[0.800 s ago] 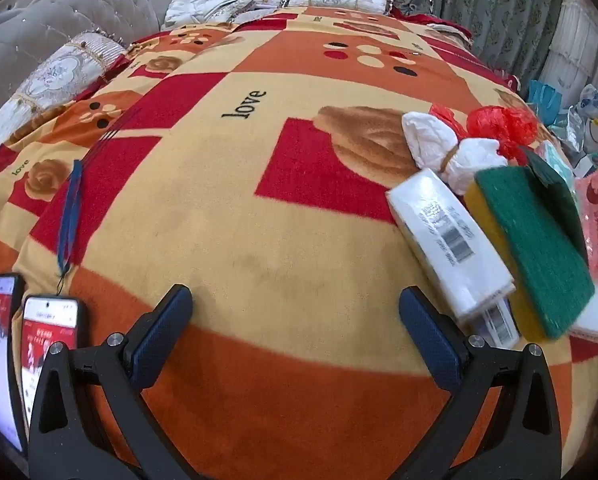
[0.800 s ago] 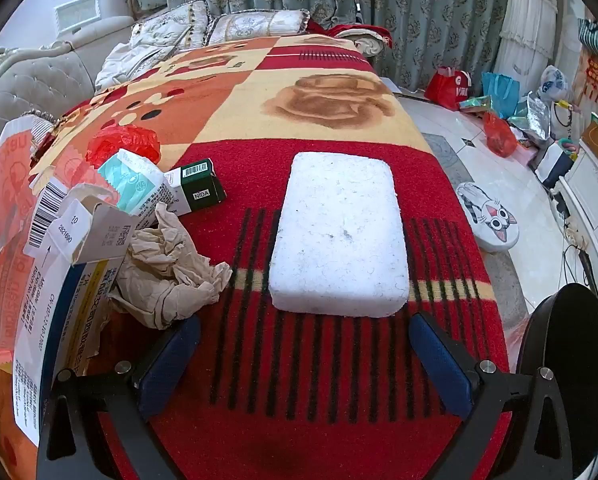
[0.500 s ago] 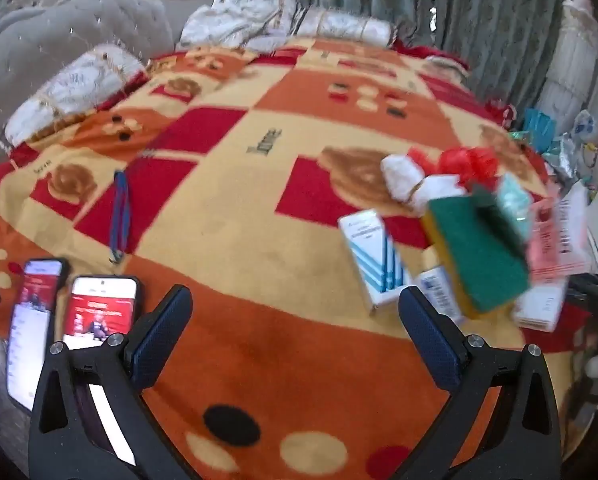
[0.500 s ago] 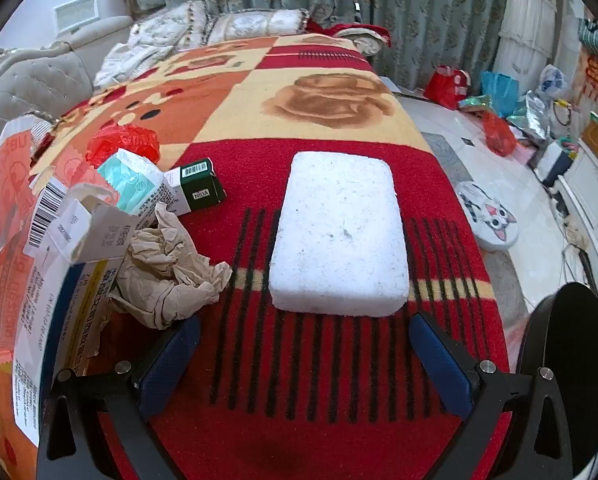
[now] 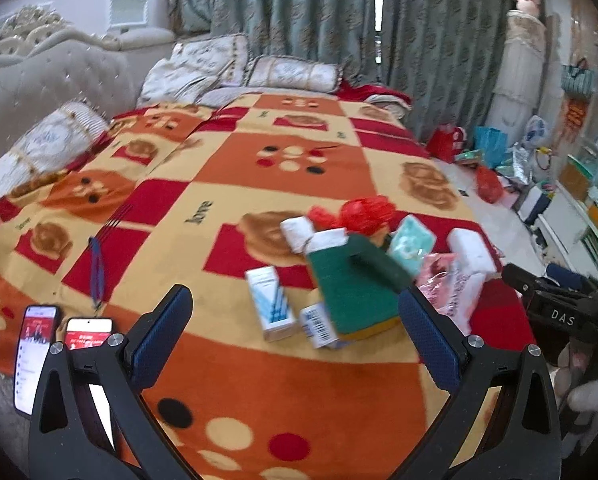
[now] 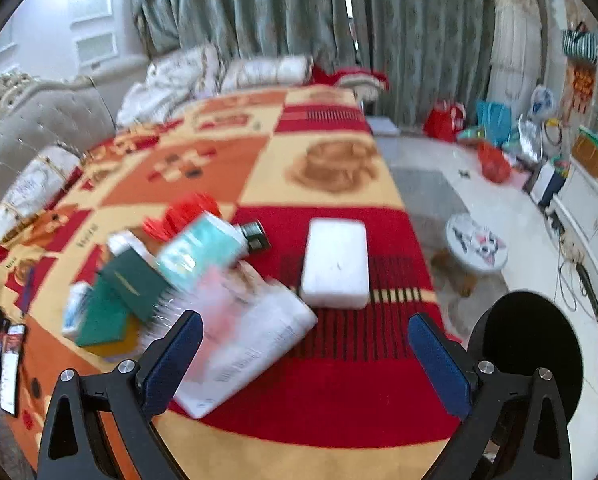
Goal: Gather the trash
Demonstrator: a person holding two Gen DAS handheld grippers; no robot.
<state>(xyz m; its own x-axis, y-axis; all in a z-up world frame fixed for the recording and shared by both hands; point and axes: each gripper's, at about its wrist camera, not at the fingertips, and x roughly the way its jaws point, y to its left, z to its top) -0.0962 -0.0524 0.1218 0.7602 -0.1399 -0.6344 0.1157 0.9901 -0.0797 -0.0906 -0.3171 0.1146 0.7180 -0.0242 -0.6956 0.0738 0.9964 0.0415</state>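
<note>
A heap of trash lies on the patterned blanket: a green scouring sponge [image 5: 349, 284] [image 6: 111, 308], small white-and-blue boxes [image 5: 271, 306], a teal tissue pack [image 5: 413, 246] [image 6: 197, 252], a red plastic bag [image 5: 363, 212], a pink wrapper and a flattened white carton [image 6: 255, 344]. A white foam block [image 6: 335, 262] lies to the right of the heap. My left gripper [image 5: 295, 336] is open and empty, above the blanket in front of the heap. My right gripper [image 6: 305, 354] is open and empty, raised above the carton; it also shows in the left wrist view [image 5: 555, 312].
Two lit phones [image 5: 35, 356] lie at the blanket's near left edge, with a blue pen [image 5: 96, 272] beyond them. A black round bin [image 6: 527, 344] stands at the right. A small cat-face stool [image 6: 477, 242] and bags [image 6: 445, 122] are on the floor. Pillows line the far end.
Both grippers have pulled back and lifted, so the heap now looks smaller and farther away. The right view has swung to take in more floor. Both stay open and empty.
</note>
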